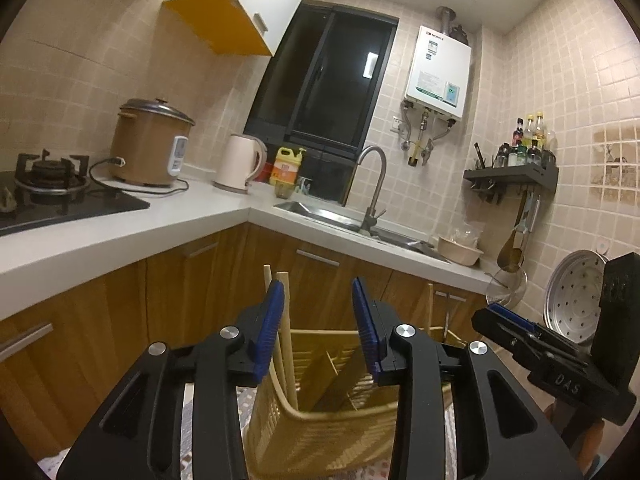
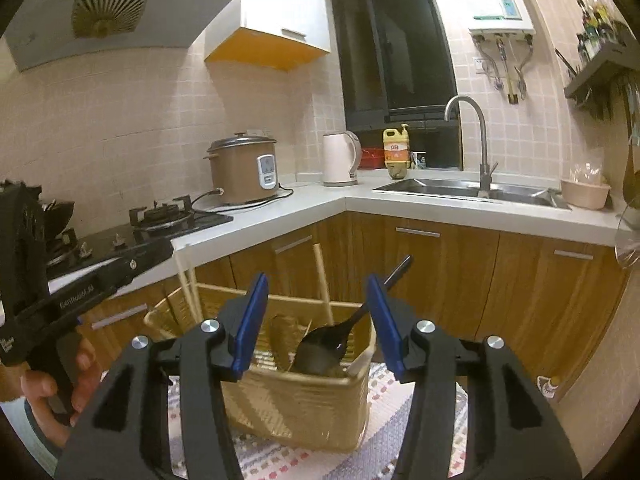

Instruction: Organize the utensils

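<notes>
1. The left gripper (image 1: 318, 292) is hovering over the near left corner of the basket (image 2: 304, 404) with its jaws spread and nothing between them; a chopstick (image 1: 285, 320) is passing just inside its left pad (image 1: 272, 320), though whether the two are touching cannot be told.
2. The right gripper (image 2: 316, 304) is hanging over the middle of the basket, jaws likewise apart and empty.
3. The basket is sitting on a patterned cloth (image 2: 384, 432), and the utensils are standing inside it.
4. At the left, a pair of chopsticks (image 2: 189, 292) is leaning against the basket's left end.
5. Toward the centre, a single chopstick (image 2: 323, 284) is rising tilted from the inner divider.
6. To the right, a black spoon (image 2: 326, 346) is lying bowl-down in the compartment, its handle angling up behind the right gripper's right pad (image 2: 386, 324).
7. At the far right, a pale utensil (image 2: 362, 360) is leaning on the right wall; what kind it is cannot be told.
8. The step in hand looks like sorting within the basket: both grippers are poised above it, neither holding anything.
9. The next move probably calls for the left gripper closing on the chopstick beside its pad, or the right gripper dropping lower and squaring up to the spoon's thin handle before pinching.
</notes>
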### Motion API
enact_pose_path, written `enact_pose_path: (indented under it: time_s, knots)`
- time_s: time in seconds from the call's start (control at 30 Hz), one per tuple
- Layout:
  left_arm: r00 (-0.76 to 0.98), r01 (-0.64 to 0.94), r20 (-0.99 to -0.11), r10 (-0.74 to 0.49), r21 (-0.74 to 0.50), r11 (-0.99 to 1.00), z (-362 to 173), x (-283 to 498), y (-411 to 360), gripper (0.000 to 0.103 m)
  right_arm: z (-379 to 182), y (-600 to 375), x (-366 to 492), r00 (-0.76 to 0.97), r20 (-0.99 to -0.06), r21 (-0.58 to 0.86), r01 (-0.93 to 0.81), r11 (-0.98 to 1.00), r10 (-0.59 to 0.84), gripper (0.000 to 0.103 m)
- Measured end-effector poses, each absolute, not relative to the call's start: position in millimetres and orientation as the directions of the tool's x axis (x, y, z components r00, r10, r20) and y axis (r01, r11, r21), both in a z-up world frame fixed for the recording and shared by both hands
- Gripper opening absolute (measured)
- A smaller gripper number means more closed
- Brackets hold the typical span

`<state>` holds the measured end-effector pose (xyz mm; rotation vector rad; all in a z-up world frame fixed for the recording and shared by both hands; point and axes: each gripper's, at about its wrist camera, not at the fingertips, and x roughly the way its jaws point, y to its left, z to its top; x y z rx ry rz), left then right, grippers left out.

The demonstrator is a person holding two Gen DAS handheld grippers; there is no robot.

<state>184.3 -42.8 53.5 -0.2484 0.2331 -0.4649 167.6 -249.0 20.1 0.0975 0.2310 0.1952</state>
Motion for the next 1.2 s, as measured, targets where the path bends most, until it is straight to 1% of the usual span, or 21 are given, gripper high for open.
enact_pose_path:
  time_s: [0.1, 0.23, 0.33, 0.47, 0.57, 0.6, 0.63, 0.73, 0.83, 0.93, 1.0, 1.1, 1.2]
  knots:
    - [0.866, 0.418, -0.165, -0.472, -0.281, 0.864, 55.2, 171.1, -40.8, 0.035, 21.3, -243.4, 152.7, 0.953, -0.223, 0.102, -0.187, 0.977, 0.206, 0.048]
    - [0.865, 0.419, -0.166, -0.473, -0.279, 0.864, 56.1, 148.8, -36.1, 0.041, 22.1, -237.0, 132.7, 0.951, -0.231, 0.09, -0.191, 0.978, 0.207, 0.048]
    - [0.864, 0.419, -0.171, -0.473, -0.276, 0.865, 55.7, 136.0, -33.2, 0.041, 22.0, -232.9, 121.0, 0.948, -0.242, 0.084, -0.192, 0.978, 0.207, 0.048]
    - [0.862, 0.419, -0.183, -0.473, -0.268, 0.868, 52.4, 118.3, -30.9, 0.044, 17.4, -225.7, 104.6, 0.945, -0.259, 0.073, -0.189, 0.979, 0.201, 0.054]
    - [0.861, 0.412, -0.205, -0.466, -0.257, 0.874, 46.0, 104.5, -31.5, 0.05, 11.6, -221.3, 95.0, 0.941, -0.273, 0.075, -0.186, 0.98, 0.199, 0.057]
    - [0.862, 0.409, -0.21, -0.462, -0.253, 0.877, 43.1, 99.7, -31.8, 0.054, 8.0, -219.6, 91.1, 0.939, -0.281, 0.077, -0.182, 0.98, 0.196, 0.058]
    - [0.864, 0.403, -0.215, -0.455, -0.246, 0.882, 39.4, 93.1, -32.2, 0.061, 5.0, -219.2, 88.5, 0.938, -0.286, 0.082, -0.179, 0.98, 0.196, 0.059]
    - [0.88, 0.37, -0.223, -0.418, -0.23, 0.9, 31.1, 78.4, -33.6, 0.073, -4.2, -218.5, 81.1, 0.935, -0.305, 0.092, -0.157, 0.983, 0.178, 0.061]
    - [0.89, 0.345, -0.235, -0.392, -0.217, 0.913, 21.8, 66.7, -34.6, 0.077, -10.6, -216.9, 78.6, 0.931, -0.342, 0.086, -0.104, 0.991, 0.128, 0.061]
    - [0.902, 0.314, -0.242, -0.359, -0.202, 0.927, 12.9, 61.2, -35.6, 0.079, -15.7, -218.0, 73.9, 0.931, -0.353, 0.095, -0.059, 0.994, 0.089, 0.061]
    - [0.906, 0.295, -0.248, -0.344, -0.214, 0.931, 6.3, 60.9, -33.6, 0.079, -19.5, -220.0, 71.9, 0.934, -0.349, 0.109, -0.036, 0.993, 0.073, 0.064]
    - [0.906, 0.278, -0.263, -0.332, -0.222, 0.934, -2.5, 62.9, -31.8, 0.079, -27.6, -221.4, 68.8, 0.946, -0.321, 0.101, -0.006, 0.995, 0.038, 0.065]
    - [0.916, 0.244, -0.284, -0.282, -0.165, 0.956, -8.7, 64.7, -36.6, 0.082, -37.1, -224.5, 66.0, 0.954, -0.296, 0.122, -0.008, 0.992, 0.044, 0.068]
